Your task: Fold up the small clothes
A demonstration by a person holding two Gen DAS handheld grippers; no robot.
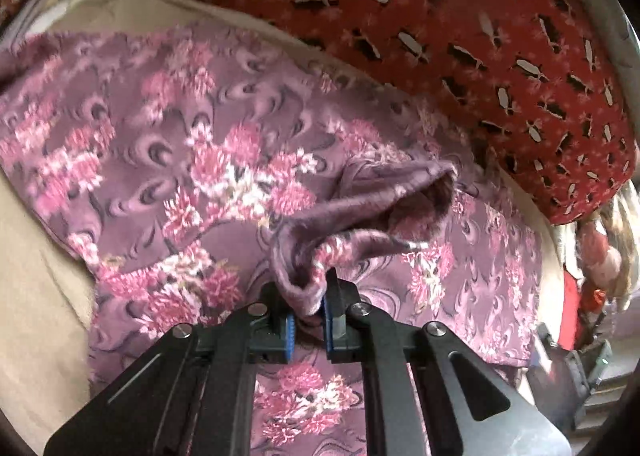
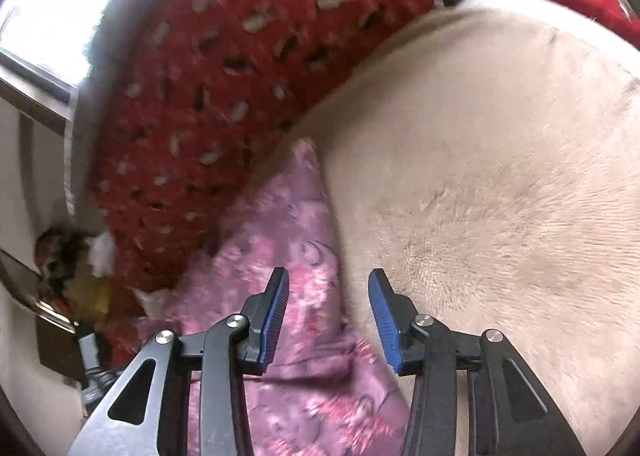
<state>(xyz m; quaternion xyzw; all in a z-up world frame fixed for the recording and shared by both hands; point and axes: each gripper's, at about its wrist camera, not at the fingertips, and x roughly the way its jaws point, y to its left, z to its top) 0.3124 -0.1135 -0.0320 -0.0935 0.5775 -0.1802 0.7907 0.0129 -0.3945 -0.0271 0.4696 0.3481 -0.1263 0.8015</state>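
Observation:
A purple garment with pink flowers [image 1: 192, 144] lies spread on a beige plush surface [image 1: 36, 296]. In the left wrist view my left gripper [image 1: 309, 300] is shut on a bunched fold of that garment [image 1: 296, 268], which rises from the flat cloth and curls away to the right. In the right wrist view the same flowered garment [image 2: 280, 240] runs up the lower middle. My right gripper [image 2: 328, 304] stands open above its right edge, blue pads [image 2: 276, 308] apart and nothing pinched between them. That view is blurred.
A red cushion with a dark and white pattern [image 1: 460, 36] borders the garment at the back; the same red cushion [image 2: 208, 96] shows in the right view. Bare beige plush [image 2: 500, 176] spreads right of the garment. A bright window [image 2: 52, 4] and blurred clutter [image 2: 64, 256] lie left.

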